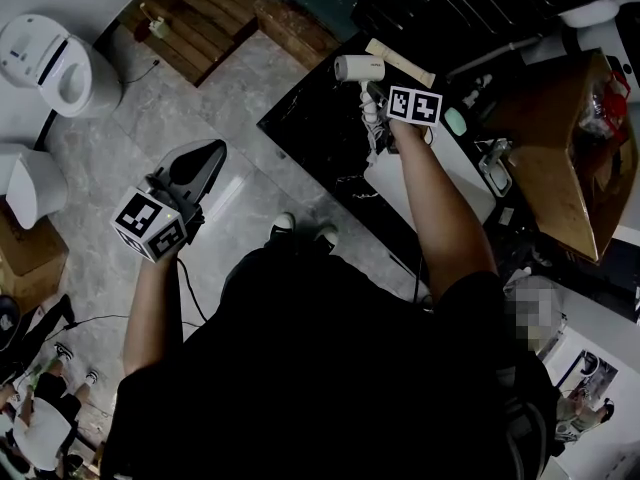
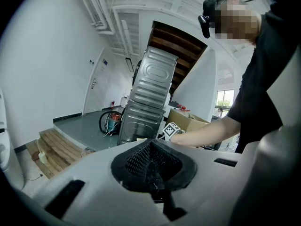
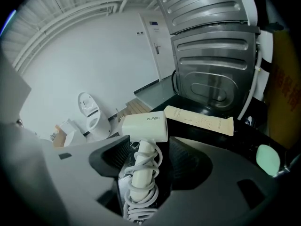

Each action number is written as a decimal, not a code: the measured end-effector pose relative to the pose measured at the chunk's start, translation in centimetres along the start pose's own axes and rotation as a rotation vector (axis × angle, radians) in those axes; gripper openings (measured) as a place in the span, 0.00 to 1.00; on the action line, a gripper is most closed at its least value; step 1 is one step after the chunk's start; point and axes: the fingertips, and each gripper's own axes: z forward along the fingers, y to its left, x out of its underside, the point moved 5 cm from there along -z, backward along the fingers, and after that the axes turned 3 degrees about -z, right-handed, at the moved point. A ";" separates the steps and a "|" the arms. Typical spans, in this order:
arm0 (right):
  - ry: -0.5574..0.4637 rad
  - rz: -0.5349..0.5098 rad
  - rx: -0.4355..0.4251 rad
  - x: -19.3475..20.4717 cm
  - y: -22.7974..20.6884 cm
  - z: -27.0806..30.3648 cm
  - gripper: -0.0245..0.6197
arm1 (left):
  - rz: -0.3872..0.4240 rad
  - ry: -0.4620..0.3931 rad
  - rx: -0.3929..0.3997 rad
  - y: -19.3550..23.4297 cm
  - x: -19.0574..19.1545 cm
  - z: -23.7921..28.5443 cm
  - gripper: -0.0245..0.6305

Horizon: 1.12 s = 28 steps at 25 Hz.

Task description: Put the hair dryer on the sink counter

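Now | hair dryer [image 3: 143, 126] | between right gripper [image 3: 148, 160] jaws | jaws apart

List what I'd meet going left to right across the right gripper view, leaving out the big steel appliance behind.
In order: toilet → hair dryer → flat beige packet → pale green oval thing.

The head view is dimly lit. The gripper views are lit brightly but bent and darkened at the edges.
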 end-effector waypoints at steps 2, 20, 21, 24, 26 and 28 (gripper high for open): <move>-0.004 0.003 0.002 0.0 0.0 -0.3 0.43 | 0.003 0.000 0.002 -0.1 -0.1 -0.1 0.06; -0.102 0.019 0.009 0.3 1.5 -5.9 0.34 | 0.080 -0.039 0.061 -2.6 -0.4 -1.6 0.06; -0.116 0.019 0.010 0.2 1.7 -6.5 0.32 | 0.087 -0.039 0.067 -2.9 -0.5 -1.7 0.06; -0.162 0.018 0.014 0.0 2.5 -8.4 0.27 | 0.100 -0.037 0.082 -3.7 -0.9 -1.8 0.06; -0.183 0.020 0.015 0.0 2.8 -9.5 0.25 | 0.109 -0.039 0.094 -4.1 -1.3 -1.9 0.06; -0.202 0.021 0.019 0.0 3.1 -10.8 0.23 | 0.121 -0.044 0.112 -4.6 -1.7 -2.0 0.06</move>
